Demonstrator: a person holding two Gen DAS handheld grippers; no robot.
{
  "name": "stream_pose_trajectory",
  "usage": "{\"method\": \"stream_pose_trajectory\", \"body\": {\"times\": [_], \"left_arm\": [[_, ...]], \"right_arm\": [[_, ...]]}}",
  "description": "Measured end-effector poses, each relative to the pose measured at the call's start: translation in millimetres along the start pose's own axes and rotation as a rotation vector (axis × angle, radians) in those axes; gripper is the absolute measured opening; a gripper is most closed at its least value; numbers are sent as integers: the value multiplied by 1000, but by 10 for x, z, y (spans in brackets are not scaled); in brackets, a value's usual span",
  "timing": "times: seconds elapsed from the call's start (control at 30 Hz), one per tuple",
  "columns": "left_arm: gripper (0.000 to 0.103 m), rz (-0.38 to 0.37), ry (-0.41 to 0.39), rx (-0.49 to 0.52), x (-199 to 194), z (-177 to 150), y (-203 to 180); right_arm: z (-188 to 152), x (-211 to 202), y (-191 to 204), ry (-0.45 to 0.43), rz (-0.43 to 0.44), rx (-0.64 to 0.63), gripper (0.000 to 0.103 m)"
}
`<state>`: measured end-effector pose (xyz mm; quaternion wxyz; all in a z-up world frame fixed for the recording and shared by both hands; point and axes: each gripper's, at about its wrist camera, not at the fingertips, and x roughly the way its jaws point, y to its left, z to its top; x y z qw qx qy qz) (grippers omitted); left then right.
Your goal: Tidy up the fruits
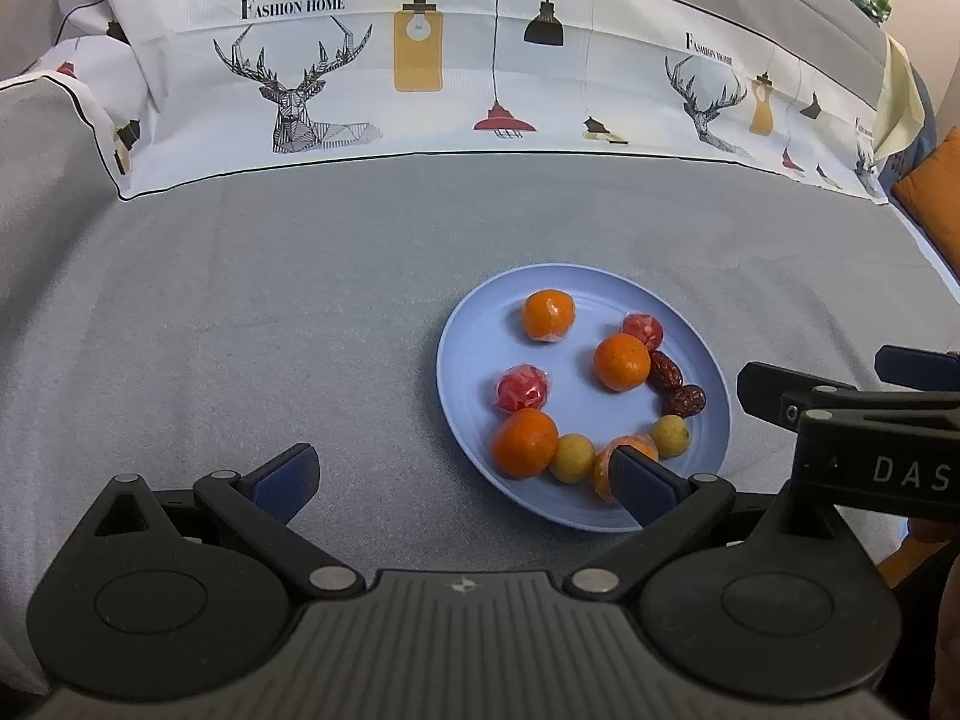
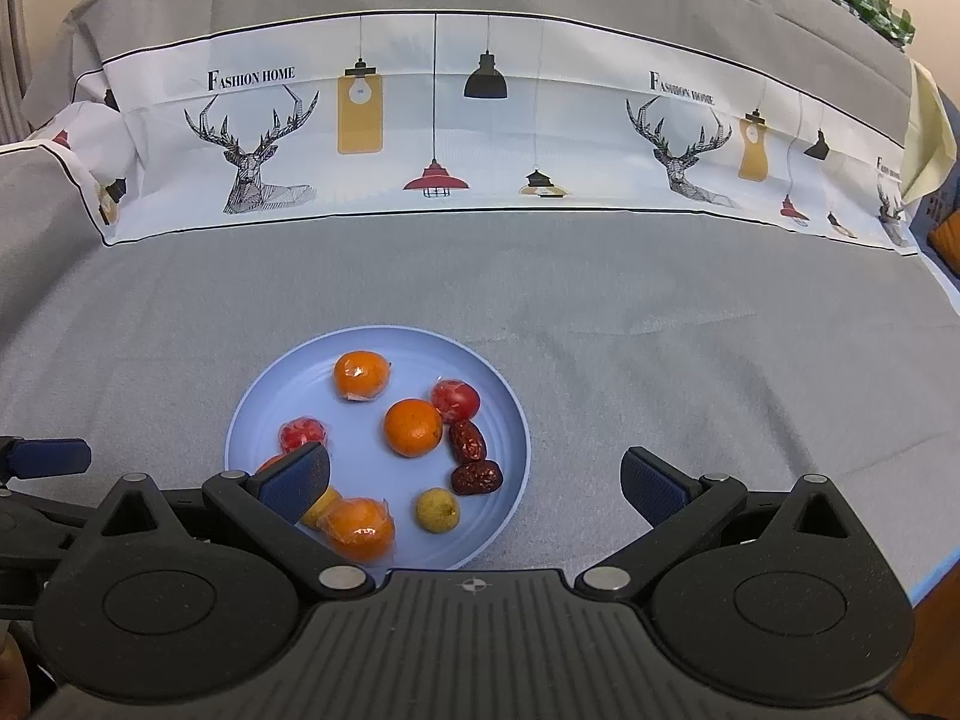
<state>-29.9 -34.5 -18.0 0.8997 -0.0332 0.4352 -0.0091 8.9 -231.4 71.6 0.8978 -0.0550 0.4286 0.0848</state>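
Observation:
A pale blue plate (image 1: 480, 312) (image 2: 504, 396) lies on the grey cloth and holds several fruits: oranges (image 1: 621, 362) (image 2: 413, 427), two wrapped red fruits (image 1: 521, 388) (image 2: 456, 399), two dark red dates (image 1: 683, 401) (image 2: 475, 477) and small yellow fruits (image 1: 671, 435) (image 2: 438, 510). My left gripper (image 1: 462, 480) is open, just in front of the plate's near-left rim, its right finger overlapping a wrapped orange (image 1: 636, 450). My right gripper (image 2: 474, 486) is open above the plate's near edge, nothing between its fingers. The left finger hides part of a fruit.
A white printed cloth band (image 1: 420, 78) (image 2: 432, 138) with deer and lamps runs along the back. Grey cloth (image 1: 240, 312) (image 2: 720, 360) stretches around the plate. An orange cushion (image 1: 936, 204) sits at far right. The right gripper's body (image 1: 852, 420) is beside the plate.

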Motion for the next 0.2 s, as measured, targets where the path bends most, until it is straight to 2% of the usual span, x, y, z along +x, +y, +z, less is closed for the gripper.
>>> {"method": "stream_pose_trajectory", "body": {"times": [0.2], "left_arm": [[103,4,-33,28,-23,32,-37]], "right_arm": [[18,18,-44,2,5,9,102]]}}
